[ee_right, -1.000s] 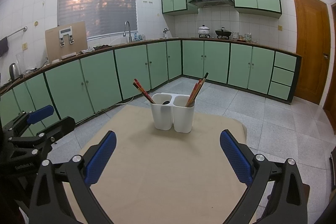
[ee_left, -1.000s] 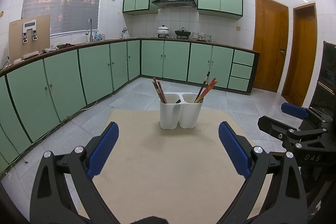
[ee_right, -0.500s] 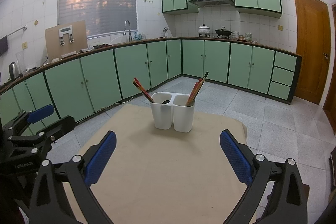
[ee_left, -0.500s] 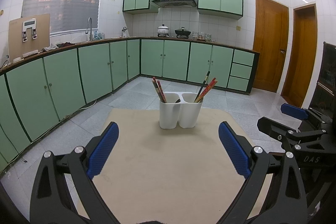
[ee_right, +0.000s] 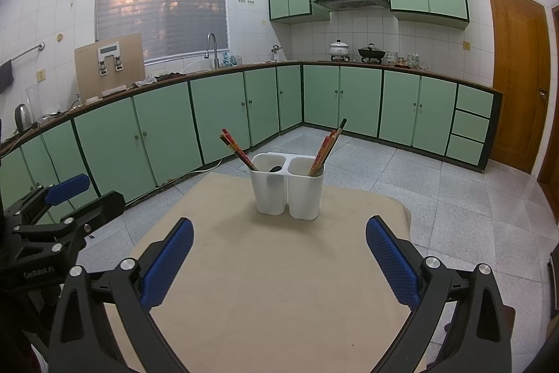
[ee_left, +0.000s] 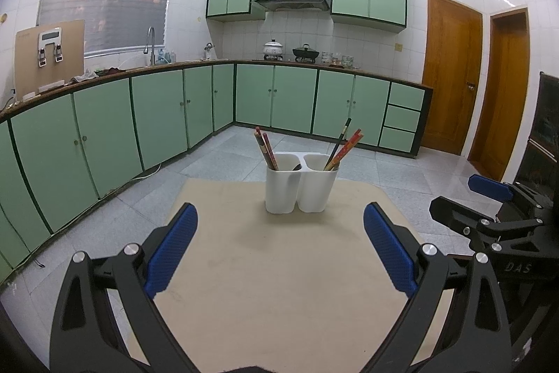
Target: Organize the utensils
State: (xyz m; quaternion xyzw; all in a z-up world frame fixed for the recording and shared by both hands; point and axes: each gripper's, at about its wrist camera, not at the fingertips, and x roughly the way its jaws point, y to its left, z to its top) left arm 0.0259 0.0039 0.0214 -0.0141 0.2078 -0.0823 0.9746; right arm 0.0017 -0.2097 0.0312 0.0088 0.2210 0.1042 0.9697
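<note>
Chopsticks (ee_left: 267,147) are sitting split across a white two-cup plastic holder (ee_left: 301,186), mid-counter (ee_left: 279,285), a dark spoon tip showing in its left cup. Left gripper (ee_left: 279,250) and right gripper (ee_right: 279,254) are both hovering spread, empty. Judging next: pinch one thin glossy stick near its top, lift straight up, or the light holder may be tipping

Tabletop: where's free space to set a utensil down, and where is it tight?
The table is bare between the holder and the left gripper, and in strips left and right of the holder out to the table edges. Same from the right gripper. Crowded only at the holder: chopsticks lean outward from both compartments. Both jaws stand open, empty.
</note>
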